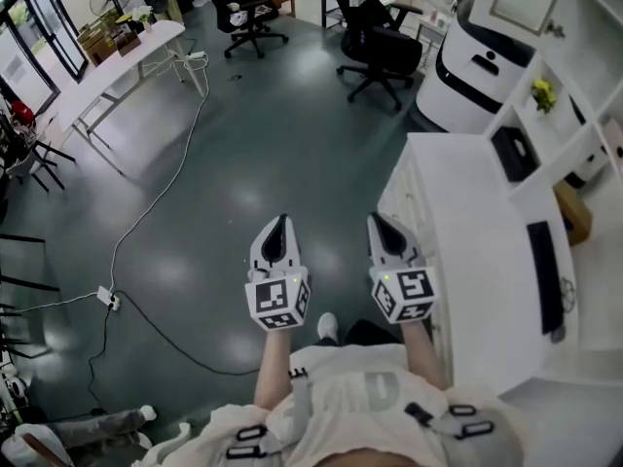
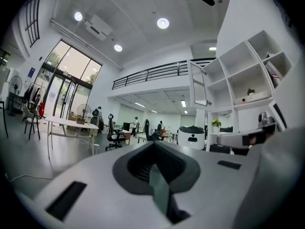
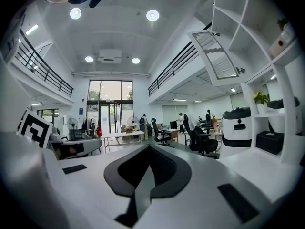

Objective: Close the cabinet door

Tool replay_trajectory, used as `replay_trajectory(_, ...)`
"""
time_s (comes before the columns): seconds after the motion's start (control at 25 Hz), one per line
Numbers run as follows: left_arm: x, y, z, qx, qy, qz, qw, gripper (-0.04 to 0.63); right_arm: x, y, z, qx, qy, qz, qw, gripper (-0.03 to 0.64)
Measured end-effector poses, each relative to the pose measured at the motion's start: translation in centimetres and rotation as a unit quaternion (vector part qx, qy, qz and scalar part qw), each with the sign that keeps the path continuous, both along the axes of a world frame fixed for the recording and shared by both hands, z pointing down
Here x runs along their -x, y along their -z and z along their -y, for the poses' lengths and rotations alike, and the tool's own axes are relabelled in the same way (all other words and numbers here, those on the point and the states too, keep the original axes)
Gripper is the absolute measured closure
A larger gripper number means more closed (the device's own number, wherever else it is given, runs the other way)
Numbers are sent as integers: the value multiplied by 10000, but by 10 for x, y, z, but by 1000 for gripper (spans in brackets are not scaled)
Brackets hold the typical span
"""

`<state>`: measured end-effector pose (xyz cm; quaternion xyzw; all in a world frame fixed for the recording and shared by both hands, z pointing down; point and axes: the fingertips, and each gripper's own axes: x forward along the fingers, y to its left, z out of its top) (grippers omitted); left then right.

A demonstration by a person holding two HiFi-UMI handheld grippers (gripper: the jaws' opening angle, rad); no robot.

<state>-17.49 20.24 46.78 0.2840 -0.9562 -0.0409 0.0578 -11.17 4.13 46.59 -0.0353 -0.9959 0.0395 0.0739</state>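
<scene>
The cabinet door [image 3: 217, 56] stands open at my one o'clock, high up and well apart from my right gripper [image 1: 381, 226]. My left gripper [image 1: 280, 226] sits alongside at nine o'clock. Both point level over the floor [image 1: 243, 163], jaws together and empty.

The left gripper [image 1: 279, 226] and right gripper [image 1: 382, 224], at lower centre of the head view, are white with black jaw tips. Each bears a cube patterned in black-and-white squares. The floor [image 1: 243, 134] is glossy dark grey-green. At right the cabinet [image 1: 467, 212] is white. The cabinet door [image 3: 217, 56] has a white frame around a pale grey panel. The office chairs [image 1: 375, 52] at the top are black, and the small plant [image 1: 543, 93] is yellow-green.
</scene>
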Motion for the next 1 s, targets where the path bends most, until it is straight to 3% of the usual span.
replay_trajectory(0.28, 31, -8, 4, 17, 293, -5, 9996, 591, 36, -3, 12, -28, 74, 13, 10000, 612)
replay_trajectory(0.64, 44, 0, 20, 127, 444, 82, 9989, 591, 55, 2, 32, 75, 112, 115, 9998, 612)
replay_trajectory(0.8, 43, 1, 40, 129, 310, 36, 9994, 591, 51, 3, 48, 71, 10, 104, 9999, 612)
replay_trajectory(1.0, 48, 15, 97, 85, -185, 207, 9996, 591, 38, 11, 94, 67, -464, 211, 9987, 612)
